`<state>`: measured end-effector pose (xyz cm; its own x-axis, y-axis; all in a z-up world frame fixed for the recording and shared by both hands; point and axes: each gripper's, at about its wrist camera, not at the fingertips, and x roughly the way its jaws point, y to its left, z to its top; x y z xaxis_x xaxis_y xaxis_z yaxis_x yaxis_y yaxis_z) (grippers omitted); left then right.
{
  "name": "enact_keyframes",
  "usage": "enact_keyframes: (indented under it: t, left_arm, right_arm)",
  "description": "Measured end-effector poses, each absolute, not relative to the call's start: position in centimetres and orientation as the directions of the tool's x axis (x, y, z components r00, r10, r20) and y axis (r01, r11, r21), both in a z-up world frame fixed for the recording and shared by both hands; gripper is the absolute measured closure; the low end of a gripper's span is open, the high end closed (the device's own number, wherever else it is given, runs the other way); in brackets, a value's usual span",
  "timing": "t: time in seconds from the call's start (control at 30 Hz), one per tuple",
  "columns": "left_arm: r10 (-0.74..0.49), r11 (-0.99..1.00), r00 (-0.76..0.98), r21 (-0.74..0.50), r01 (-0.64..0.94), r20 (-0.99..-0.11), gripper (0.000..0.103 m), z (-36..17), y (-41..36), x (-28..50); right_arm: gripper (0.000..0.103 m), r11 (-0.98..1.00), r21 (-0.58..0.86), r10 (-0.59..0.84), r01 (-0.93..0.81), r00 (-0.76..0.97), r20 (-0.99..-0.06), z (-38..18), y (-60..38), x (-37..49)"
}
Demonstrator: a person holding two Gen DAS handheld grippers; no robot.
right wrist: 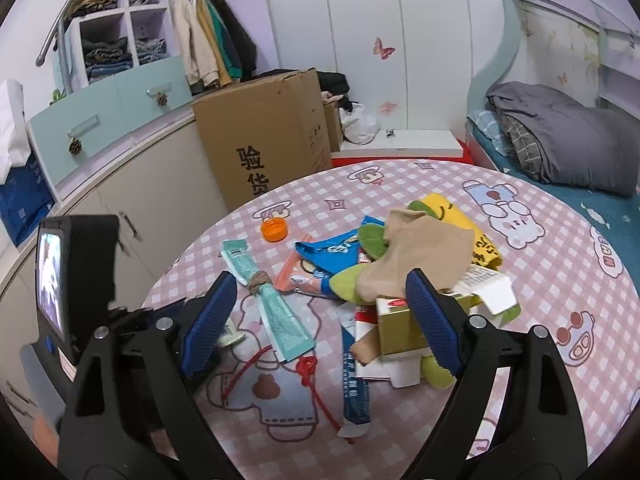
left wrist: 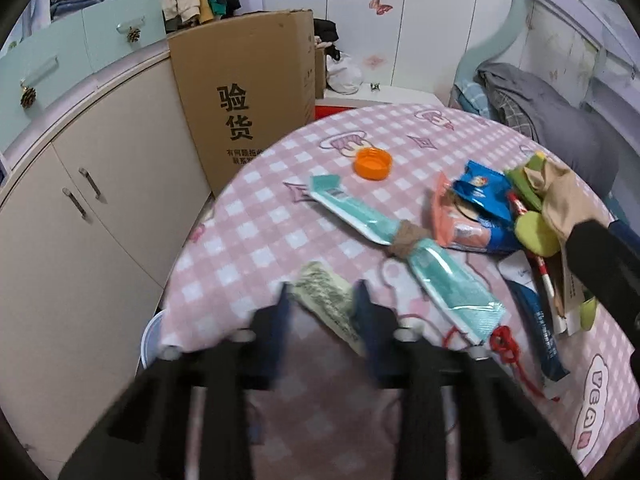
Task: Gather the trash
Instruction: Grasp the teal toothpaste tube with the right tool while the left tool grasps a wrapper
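A round table under a pink checked cloth (left wrist: 260, 208) carries scattered trash. My left gripper (left wrist: 322, 300) is low over its near edge, shut on a pale green crumpled wrapper (left wrist: 324, 294) between its blue pads; this view is blurred. Beyond lie a teal wrapper tied with twine (left wrist: 400, 240) and an orange cap (left wrist: 373, 163). My right gripper (right wrist: 320, 316) hangs open above the pile: a beige stocking (right wrist: 420, 256), a gold box (right wrist: 400, 328), a blue snack bag (right wrist: 332, 252), a red cord (right wrist: 308, 368) and a dark blue sachet (right wrist: 356, 396). Nothing sits between its pads.
A tall cardboard box (left wrist: 248, 92) and beige cabinets (left wrist: 100, 216) stand left of the table. A white bin rim (left wrist: 150, 340) shows below the table's left edge. A bed with grey bedding (right wrist: 568, 140) is at the right. The left tool's body with a small screen (right wrist: 76, 276) stands close beside my right gripper.
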<state>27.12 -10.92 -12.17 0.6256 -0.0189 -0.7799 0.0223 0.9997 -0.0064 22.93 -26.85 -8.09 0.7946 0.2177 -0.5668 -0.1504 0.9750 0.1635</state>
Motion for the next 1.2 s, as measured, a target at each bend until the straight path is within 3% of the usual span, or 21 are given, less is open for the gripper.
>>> enact_keyframes:
  t: [0.13, 0.37, 0.5, 0.6, 0.67, 0.83, 1.2]
  left_arm:
    - [-0.128, 0.992, 0.623, -0.099, 0.081, -0.771, 0.088, -12.1, -8.9, 27.2]
    - [-0.208, 0.977, 0.651, -0.190, 0.099, -0.730, 0.090, -11.6, -5.7, 25.7]
    - [-0.227, 0.971, 0.675, -0.219, 0.099, -0.702, 0.090, -10.8, -3.9, 24.9]
    - [-0.237, 0.967, 0.686, -0.236, 0.097, -0.688, 0.090, -10.3, -2.7, 24.6]
    - [-0.246, 0.963, 0.691, -0.253, 0.094, -0.680, 0.090, -10.1, -1.9, 24.5]
    - [-0.246, 0.961, 0.699, -0.261, 0.088, -0.672, 0.090, -10.0, -0.1, 24.2]
    - [-0.221, 0.956, 0.715, -0.292, 0.025, -0.664, 0.090, -10.5, 5.3, 23.7]
  right_arm:
    - [0.019, 0.972, 0.137, 0.234, -0.190, 0.769, -0.594, -8.3, -25.1, 23.3]
    - [0.038, 0.962, 0.096, 0.249, -0.254, 0.684, -0.685, -9.7, -21.9, 25.1]
    - [0.043, 0.962, 0.057, 0.224, -0.269, 0.648, -0.728, -10.9, -20.1, 26.3]
    - [0.051, 0.968, 0.023, 0.178, -0.249, 0.620, -0.764, -12.1, -19.4, 27.8]
    - [0.065, 0.971, 0.021, 0.164, -0.236, 0.604, -0.780, -12.7, -19.4, 28.4]
    - [0.079, 0.966, 0.023, 0.175, -0.257, 0.588, -0.790, -12.8, -18.9, 28.8]
    - [0.081, 0.936, 0.051, 0.265, -0.348, 0.603, -0.752, -11.5, -13.7, 27.3]
